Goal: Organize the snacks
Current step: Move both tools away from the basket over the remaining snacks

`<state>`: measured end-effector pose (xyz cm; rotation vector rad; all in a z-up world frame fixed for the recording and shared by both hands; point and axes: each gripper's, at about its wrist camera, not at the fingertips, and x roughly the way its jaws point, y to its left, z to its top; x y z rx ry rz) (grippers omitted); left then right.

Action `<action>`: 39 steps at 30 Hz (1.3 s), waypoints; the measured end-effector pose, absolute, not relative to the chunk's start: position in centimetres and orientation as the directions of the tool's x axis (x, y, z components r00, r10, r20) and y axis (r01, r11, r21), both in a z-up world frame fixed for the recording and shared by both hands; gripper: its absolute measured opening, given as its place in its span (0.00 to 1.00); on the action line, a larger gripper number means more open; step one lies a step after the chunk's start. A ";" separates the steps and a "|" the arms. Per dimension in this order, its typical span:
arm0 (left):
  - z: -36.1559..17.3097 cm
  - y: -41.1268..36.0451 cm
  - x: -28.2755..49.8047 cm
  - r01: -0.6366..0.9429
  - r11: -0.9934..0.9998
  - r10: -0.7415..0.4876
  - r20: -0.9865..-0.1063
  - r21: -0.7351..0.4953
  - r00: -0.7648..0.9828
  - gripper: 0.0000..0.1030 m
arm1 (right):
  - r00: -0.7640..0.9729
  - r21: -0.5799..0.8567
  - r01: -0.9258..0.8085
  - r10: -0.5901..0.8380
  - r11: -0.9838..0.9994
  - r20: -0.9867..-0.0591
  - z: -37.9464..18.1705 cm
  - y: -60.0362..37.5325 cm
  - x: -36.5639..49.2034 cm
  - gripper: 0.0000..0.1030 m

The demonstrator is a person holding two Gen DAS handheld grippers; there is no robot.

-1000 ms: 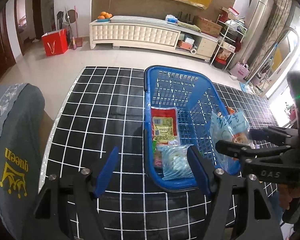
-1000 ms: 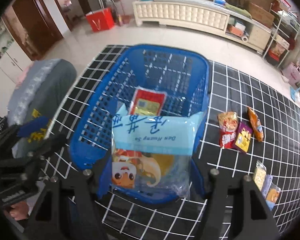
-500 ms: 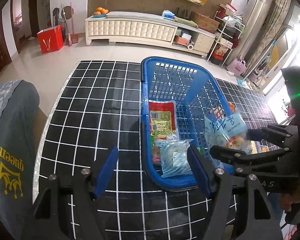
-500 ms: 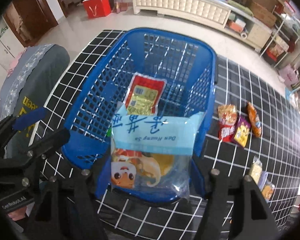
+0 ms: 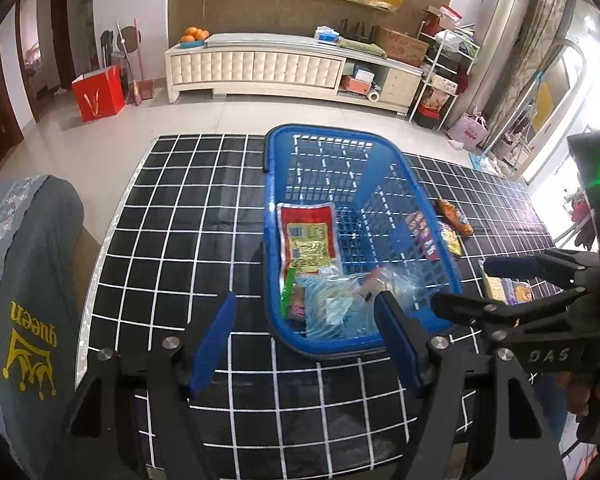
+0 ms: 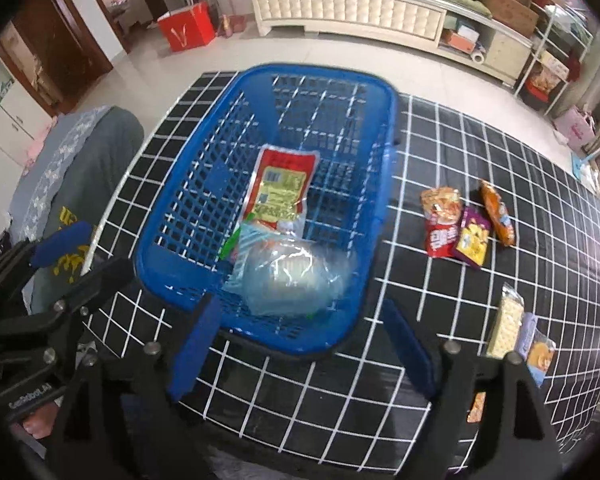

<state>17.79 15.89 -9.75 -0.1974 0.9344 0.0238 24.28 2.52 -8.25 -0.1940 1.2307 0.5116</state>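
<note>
While both hand-held grippers hover at the near end of the blue basket (image 6: 384, 184), each has its blue pads spread wide with nothing between them: the right hand-held gripper (image 6: 300, 344) sits just over the basket's near rim, and the left hand-held gripper (image 5: 306, 340) is near the basket's near left corner. Inside the basket, a clear blue-tinted snack bag (image 6: 288, 276) lies against the near wall, blurred in the right wrist view. Beyond it in the basket lies a flat red and yellow packet (image 6: 280, 188). To the right of the basket, on the black grid-patterned table (image 6: 480, 140), lie a red snack bag (image 6: 440, 220), a purple packet (image 6: 474, 238) touching it, and an orange packet (image 6: 498, 214) just beside. More small packets (image 6: 520, 332) lie nearer, also right of the basket.
</note>
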 end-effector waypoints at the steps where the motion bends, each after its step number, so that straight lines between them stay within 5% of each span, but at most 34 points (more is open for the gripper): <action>1: -9.5 15.6 17.7 -0.102 0.982 -0.066 -0.799 -0.157 0.598 0.67 | 0.243 0.135 -0.469 0.274 0.873 -0.931 -7.9 2.1 24.2 0.85; 23: -7.4 0.8 19.8 0.126 0.988 -0.145 -0.809 -0.089 0.570 0.68 | 0.344 0.238 -0.302 0.338 0.923 -0.876 -4.5 -14.5 23.5 0.86; 25: -7.4 -0.6 19.8 0.139 0.986 -0.157 -0.805 -0.093 0.572 0.79 | 0.350 0.245 -0.286 0.339 0.927 -0.874 -4.5 -16.2 23.4 0.86; 39: -10.7 -9.8 22.2 0.220 0.966 -0.231 -0.845 -0.138 0.482 0.80 | 0.331 0.265 -0.163 0.306 0.950 -0.893 -8.0 -26.4 23.3 0.86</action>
